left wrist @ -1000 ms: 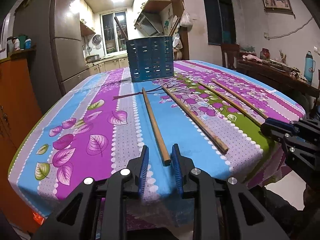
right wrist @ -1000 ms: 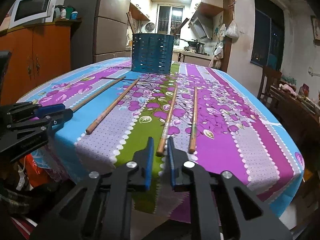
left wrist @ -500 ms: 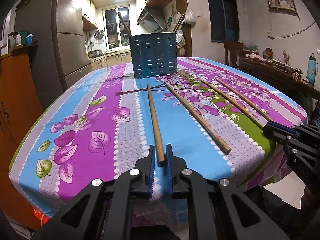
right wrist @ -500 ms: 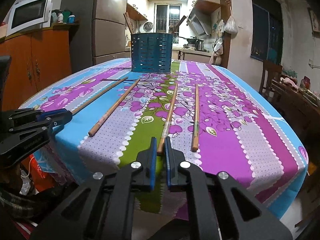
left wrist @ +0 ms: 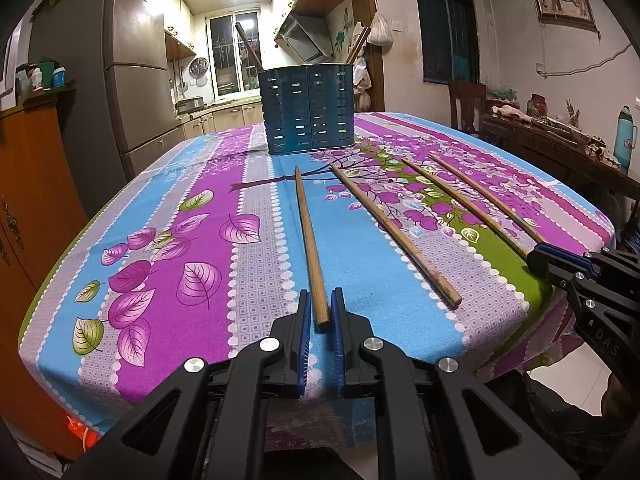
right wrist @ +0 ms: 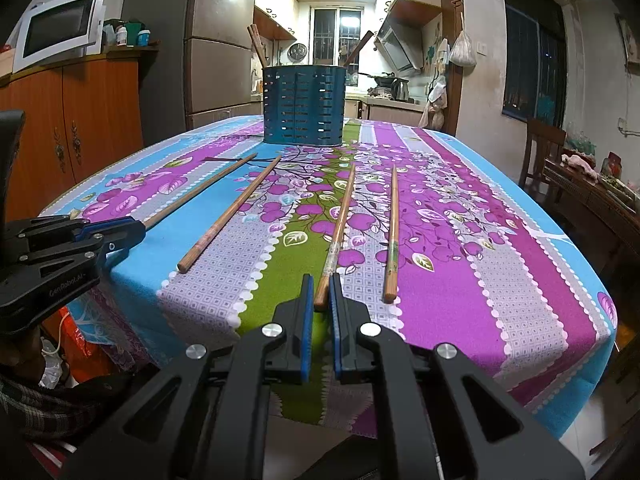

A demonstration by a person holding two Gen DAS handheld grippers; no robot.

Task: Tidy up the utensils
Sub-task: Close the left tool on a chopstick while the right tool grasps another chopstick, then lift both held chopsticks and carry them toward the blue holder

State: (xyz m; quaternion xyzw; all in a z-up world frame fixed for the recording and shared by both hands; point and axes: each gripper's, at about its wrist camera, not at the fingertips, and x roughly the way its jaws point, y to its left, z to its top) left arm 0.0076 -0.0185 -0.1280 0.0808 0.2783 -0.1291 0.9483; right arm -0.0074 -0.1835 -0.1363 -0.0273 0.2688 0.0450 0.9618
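Straight ahead in the left view, the left tool [left wrist: 319, 316] brackets the near end of a chopstick [left wrist: 308, 236], narrowly spread, not visibly pinching; its length runs toward the blue holder [left wrist: 307, 114]. Likewise, the right tool [right wrist: 319, 300] brackets another chopstick [right wrist: 338, 232] lying on the surface [right wrist: 500, 220].

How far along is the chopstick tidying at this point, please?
Done: a few sticks already stand in the blue holder. In hand: the left gripper brackets the near end of the leftmost chopstick, the right gripper the third chopstick; neither is lifted, and I cannot tell if either is clamped. Left: all four chopsticks lie on the tablecloth, including the second chopstick and the fourth chopstick.
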